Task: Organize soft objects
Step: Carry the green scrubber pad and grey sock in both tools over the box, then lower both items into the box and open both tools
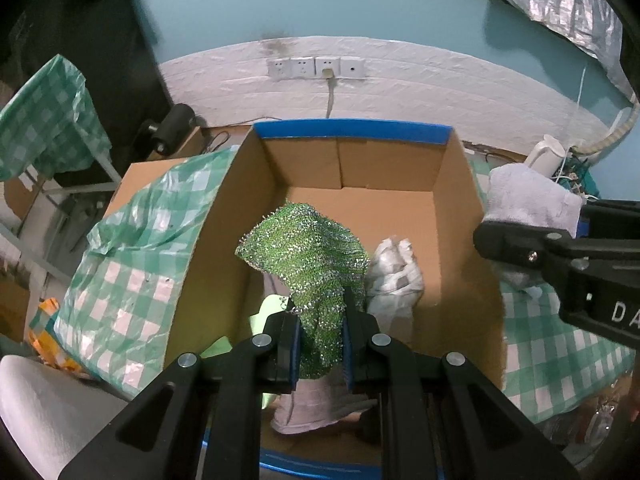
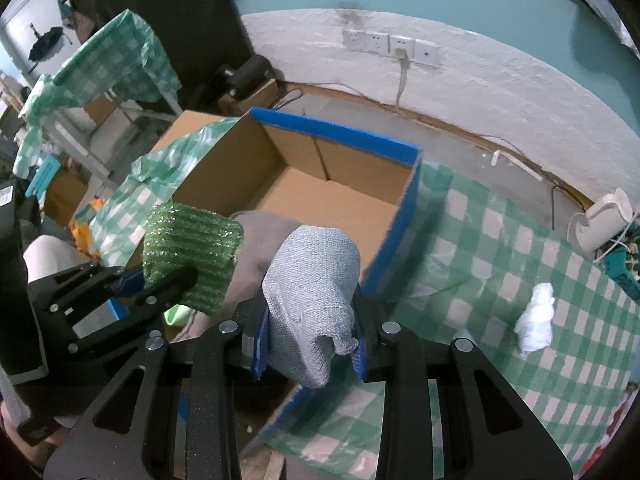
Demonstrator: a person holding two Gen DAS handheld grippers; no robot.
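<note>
My left gripper is shut on a glittery green mesh cloth, hanging over the inside of an open cardboard box with blue-taped rims. In the right wrist view that green cloth and the left gripper sit at the box's near left corner. My right gripper is shut on a light grey-blue knitted cloth, above the box's right wall. The same grey cloth shows at the right of the left wrist view. A crumpled white cloth and other soft pieces lie in the box.
A green-and-white checked plastic sheet covers the table around the box. A small white cloth lies on it at the right. A white kettle-like object stands far right. Wall sockets with a cable are behind.
</note>
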